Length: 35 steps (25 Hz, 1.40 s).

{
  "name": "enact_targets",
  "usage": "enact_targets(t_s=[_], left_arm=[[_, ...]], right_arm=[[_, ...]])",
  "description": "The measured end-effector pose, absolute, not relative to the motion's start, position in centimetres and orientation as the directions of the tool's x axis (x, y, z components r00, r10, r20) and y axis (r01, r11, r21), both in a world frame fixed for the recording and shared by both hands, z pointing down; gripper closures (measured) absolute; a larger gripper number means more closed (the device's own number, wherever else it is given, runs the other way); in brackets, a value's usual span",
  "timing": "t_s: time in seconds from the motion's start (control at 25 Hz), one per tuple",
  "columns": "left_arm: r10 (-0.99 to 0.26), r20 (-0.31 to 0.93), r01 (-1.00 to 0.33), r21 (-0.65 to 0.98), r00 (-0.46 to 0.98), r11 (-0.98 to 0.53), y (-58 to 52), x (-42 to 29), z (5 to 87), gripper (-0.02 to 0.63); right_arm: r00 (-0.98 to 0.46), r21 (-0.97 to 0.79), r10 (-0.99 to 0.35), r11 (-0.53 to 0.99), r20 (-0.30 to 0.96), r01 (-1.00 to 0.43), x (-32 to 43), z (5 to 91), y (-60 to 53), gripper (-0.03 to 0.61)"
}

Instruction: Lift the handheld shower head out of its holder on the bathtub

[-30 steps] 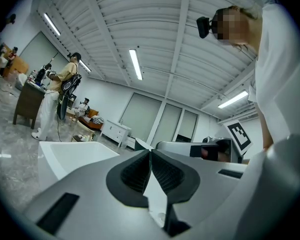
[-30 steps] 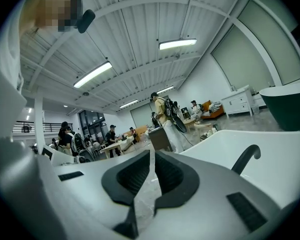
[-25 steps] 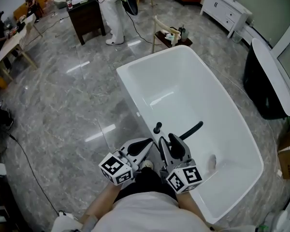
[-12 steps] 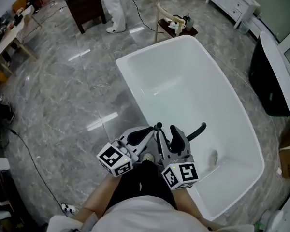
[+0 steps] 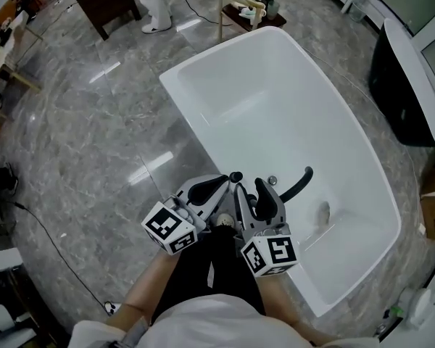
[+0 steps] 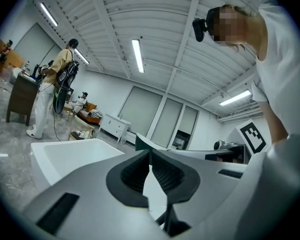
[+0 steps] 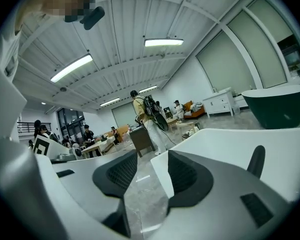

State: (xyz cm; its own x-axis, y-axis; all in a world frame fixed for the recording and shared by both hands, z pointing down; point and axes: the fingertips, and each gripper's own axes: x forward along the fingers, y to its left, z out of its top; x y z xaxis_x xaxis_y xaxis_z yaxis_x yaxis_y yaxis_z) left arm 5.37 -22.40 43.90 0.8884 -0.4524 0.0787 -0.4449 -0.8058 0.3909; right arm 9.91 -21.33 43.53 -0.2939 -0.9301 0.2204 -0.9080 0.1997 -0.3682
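The black handheld shower head (image 5: 297,183) rests slanted on the near rim of the white bathtub (image 5: 203,71), beside a small chrome fitting (image 5: 272,180) and a black knob (image 5: 235,176). My right gripper (image 5: 251,188) hovers at that rim just left of the shower head, open, with nothing between its jaws. In the right gripper view the black handle (image 7: 255,161) stands off to the right of the jaws, outside them. My left gripper (image 5: 221,191) sits close beside the right one, its pads (image 6: 165,176) meeting at the tips, holding nothing.
A dark freestanding tub (image 5: 406,85) stands at the right. Beyond the white tub's far end are a small chair with items (image 5: 243,9) and a standing person (image 6: 50,99). Grey marble floor (image 5: 80,136) lies left of the tub.
Both grippers have moved forward to the tub's near rim, closer to the black knob and the shower head. The right jaws stand wider apart than before.
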Motion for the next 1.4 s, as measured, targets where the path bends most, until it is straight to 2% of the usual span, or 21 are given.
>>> enact_targets(t_s=[0.44,0.68,1.12,1.4], left_arm=[[-0.422,0.098,-0.42,0.44,0.901,-0.794,-22.7,5.1,47.6,0.594],[-0.416,0.123,-0.424,0.452,0.901,-0.785,-23.0,5.1,50.2,0.594],[-0.434,0.142,-0.445,0.481,0.89,-0.755,-25.0,4.5,54.2,0.594],[-0.431,0.153,-0.446,0.493,0.89,-0.747,-26.3,4.3,57.0,0.594]], right_arm=[[-0.297,-0.335,-0.905,0.19,0.305,-0.923,9.1,48.1,-22.1,0.397],[-0.233,-0.231,-0.911,0.159,0.34,-0.96,9.0,50.5,-22.7,0.397],[-0.114,-0.202,-0.922,0.04,0.369,-0.979,9.2,54.6,-24.3,0.397],[-0.127,-0.193,-0.916,0.056,0.381,-0.98,9.3,57.2,-25.4,0.356]])
